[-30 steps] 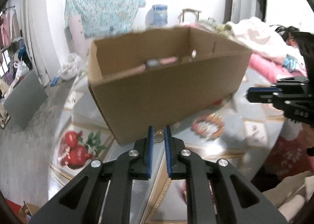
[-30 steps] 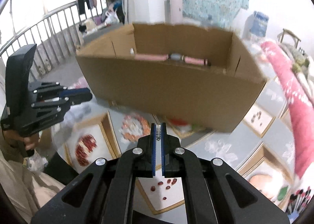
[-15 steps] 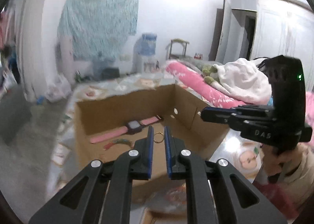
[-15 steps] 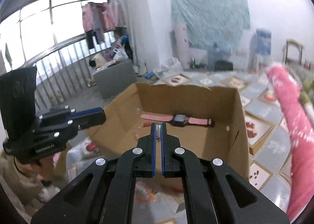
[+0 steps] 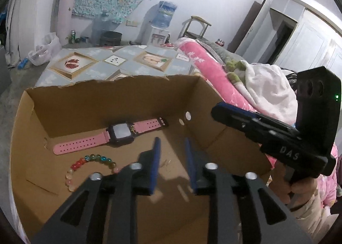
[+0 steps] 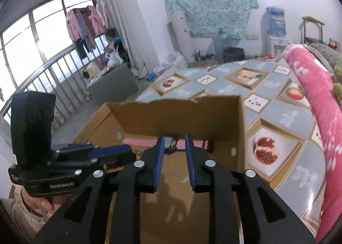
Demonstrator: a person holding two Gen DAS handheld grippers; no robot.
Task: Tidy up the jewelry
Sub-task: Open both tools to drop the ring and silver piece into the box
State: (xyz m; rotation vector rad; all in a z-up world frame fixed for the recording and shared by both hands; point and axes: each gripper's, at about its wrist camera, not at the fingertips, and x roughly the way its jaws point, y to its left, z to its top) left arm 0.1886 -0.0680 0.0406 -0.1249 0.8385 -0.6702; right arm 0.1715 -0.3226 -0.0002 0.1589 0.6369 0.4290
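An open cardboard box (image 5: 106, 103) stands on the table, and both grippers hover over its inside. On its floor lie a pink-strapped watch (image 5: 120, 134) and a bracelet of coloured beads (image 5: 89, 159). My left gripper (image 5: 172, 140) is above the box floor with its jaws opening and nothing between them. A thin pale fleck (image 5: 165, 162) lies on the floor under it; I cannot tell what it is. My right gripper (image 6: 174, 137) also has its jaws opening, with nothing held, and the watch (image 6: 139, 142) shows beyond its fingers. Each gripper appears in the other's view: right (image 5: 218, 112), left (image 6: 128, 150).
The box (image 6: 181, 116) sits on a tablecloth with fruit pictures (image 6: 277, 120). A rolled pink blanket (image 6: 310, 86) and a white bundle (image 5: 263, 90) lie along the table's right side. A person's hand (image 5: 301, 186) holds the right gripper. Floor clutter and a railing are off to the left.
Both grippers rose from in front of the box to over its inside. The left jaws let go of a small gold ring and the right jaws a small silvery piece; both now stand apart.
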